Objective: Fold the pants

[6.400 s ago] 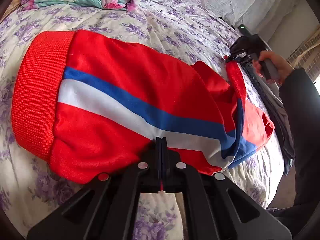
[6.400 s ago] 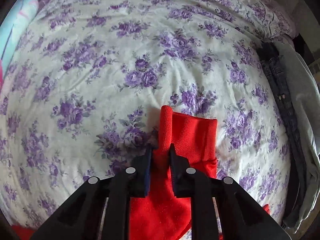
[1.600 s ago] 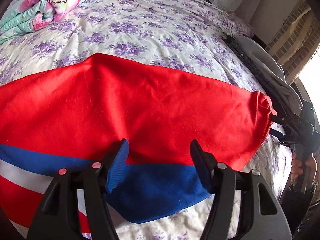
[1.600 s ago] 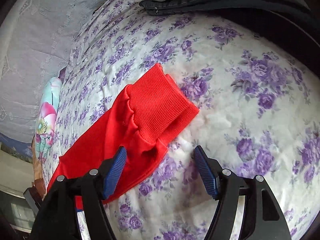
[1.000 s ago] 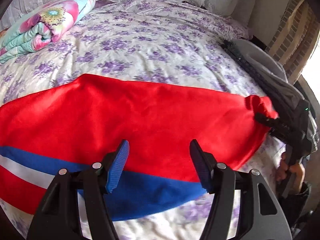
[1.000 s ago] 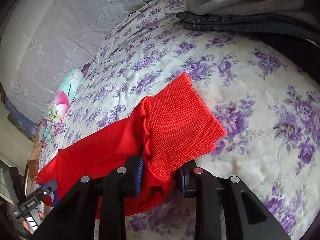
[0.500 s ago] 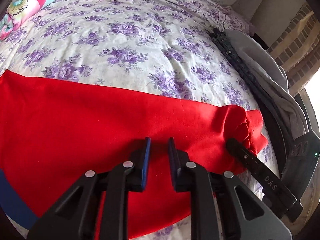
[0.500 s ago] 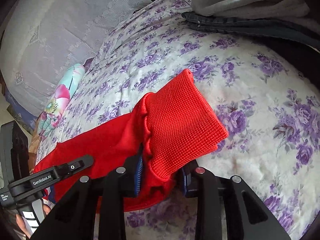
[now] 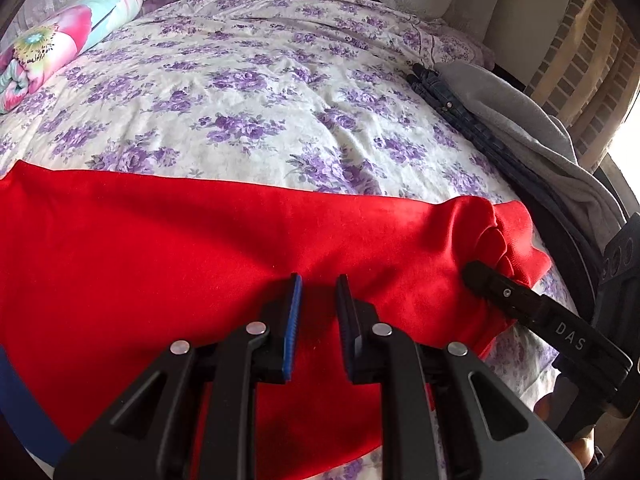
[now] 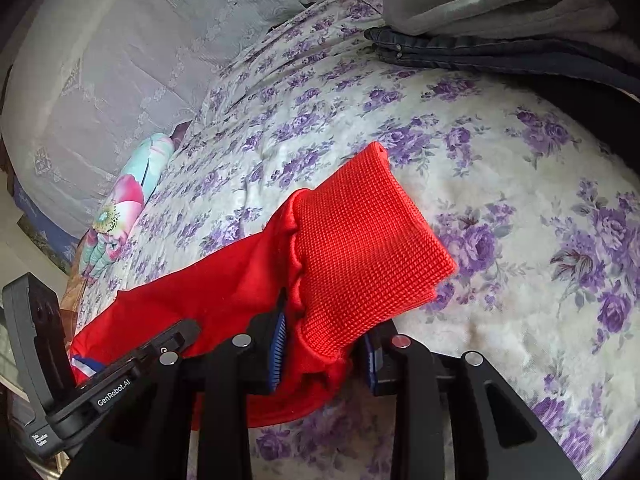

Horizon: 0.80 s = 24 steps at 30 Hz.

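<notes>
Pants (image 9: 168, 240) now have both my grippers closed in: right gripper (image 10: 322, 344) clamps the cuff (image 10: 360, 248), left gripper (image 9: 317, 312) has narrowed onto the leg near the bed's (image 9: 280, 92) right edge, ready to fold.

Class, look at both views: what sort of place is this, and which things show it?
Most likely a bedroom: red pants lie on a bed with a floral cover, a rolled quilt at its far end, jeans at one side.

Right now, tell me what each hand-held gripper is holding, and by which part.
The right hand-held gripper clamps the red pants at the ribbed ankle cuff. The left hand-held gripper pinches the leg fabric mid-length.
</notes>
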### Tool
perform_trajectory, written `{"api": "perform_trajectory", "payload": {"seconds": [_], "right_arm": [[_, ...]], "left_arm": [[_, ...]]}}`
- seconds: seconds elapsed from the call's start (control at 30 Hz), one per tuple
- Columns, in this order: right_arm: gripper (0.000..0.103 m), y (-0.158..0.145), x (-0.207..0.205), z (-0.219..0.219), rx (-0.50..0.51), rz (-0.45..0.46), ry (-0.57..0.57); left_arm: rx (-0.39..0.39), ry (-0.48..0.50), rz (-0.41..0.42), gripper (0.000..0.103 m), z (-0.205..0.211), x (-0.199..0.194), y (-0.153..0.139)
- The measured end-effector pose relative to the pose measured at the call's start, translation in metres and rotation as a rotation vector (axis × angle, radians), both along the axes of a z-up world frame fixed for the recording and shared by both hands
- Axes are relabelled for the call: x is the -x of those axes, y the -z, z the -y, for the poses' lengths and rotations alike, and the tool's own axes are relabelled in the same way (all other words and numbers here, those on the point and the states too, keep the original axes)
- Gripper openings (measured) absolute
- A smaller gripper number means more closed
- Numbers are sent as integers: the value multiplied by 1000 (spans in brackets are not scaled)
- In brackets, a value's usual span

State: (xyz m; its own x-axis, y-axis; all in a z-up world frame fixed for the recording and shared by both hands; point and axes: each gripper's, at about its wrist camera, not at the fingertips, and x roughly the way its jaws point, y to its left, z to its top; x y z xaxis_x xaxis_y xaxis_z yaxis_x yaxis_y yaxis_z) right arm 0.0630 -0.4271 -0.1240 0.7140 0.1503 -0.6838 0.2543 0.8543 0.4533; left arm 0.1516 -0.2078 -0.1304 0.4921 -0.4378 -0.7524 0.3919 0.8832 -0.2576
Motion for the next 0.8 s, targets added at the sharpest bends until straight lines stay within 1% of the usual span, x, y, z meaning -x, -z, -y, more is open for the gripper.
{"api": "perform_trajectory", "payload": {"seconds": [0.03,0.1,0.13,0.2,0.23,0.3,0.33,0.37,0.4,0.43,0.47,0.5,0.53,0.6,0.67,0.7,0.73,0.8], "right_arm": [[31,0,0,-1,6,0,3],[30,-1,-1,-2,8,-8,12],[29,-3,-1,-2,10,-15,20],[28,-13,0,-12,74,-33,26],[27,-19,1,-18,115,-37,27],[27,-38,2,-35,201,-36,22],[27,-47,2,-41,224,-33,19],[27,-57,2,-49,243,-30,12],[27,-66,1,-55,255,-33,9],[27,-74,-1,-61,261,-38,10],[27,-82,-3,-68,263,-44,6],[27,-89,-6,-75,259,-46,-6],[27,-95,-10,-82,259,-45,-22],[27,-106,-22,-107,295,-49,-72],[27,-111,-35,-131,351,-55,-108],[27,-112,-42,-142,373,-64,-120],[27,-110,-49,-153,388,-74,-131],[27,-108,-61,-175,419,-91,-158]], "left_arm": [[-7,2,2,16,0,1,-1],[-5,13,-28,16,-11,6,-9],[19,14,-50,16,-23,9,-16],[63,9,-63,16,-54,14,-34],[67,-2,-50,16,-74,16,-46],[33,-74,2,17,-127,14,-68],[11,-117,21,20,-160,10,-76],[1,-151,30,29,-188,7,-80],[-7,-194,44,41,-218,6,-83],[-28,-259,70,48,-251,7,-84],[-51,-310,94,58,-274,7,-84],[-62,-353,108,58,-297,8,-83],[-51,-378,102,58,-317,7,-79],[-17,-391,48,58,-347,1,-64],[-28,-401,-17,57,-360,-10,-44],[-25,-395,-35,56,-361,-13,-35],[-21,-381,-29,57,-359,-14,-31],[-44,-358,-2,58,-353,-11,-28]]}}
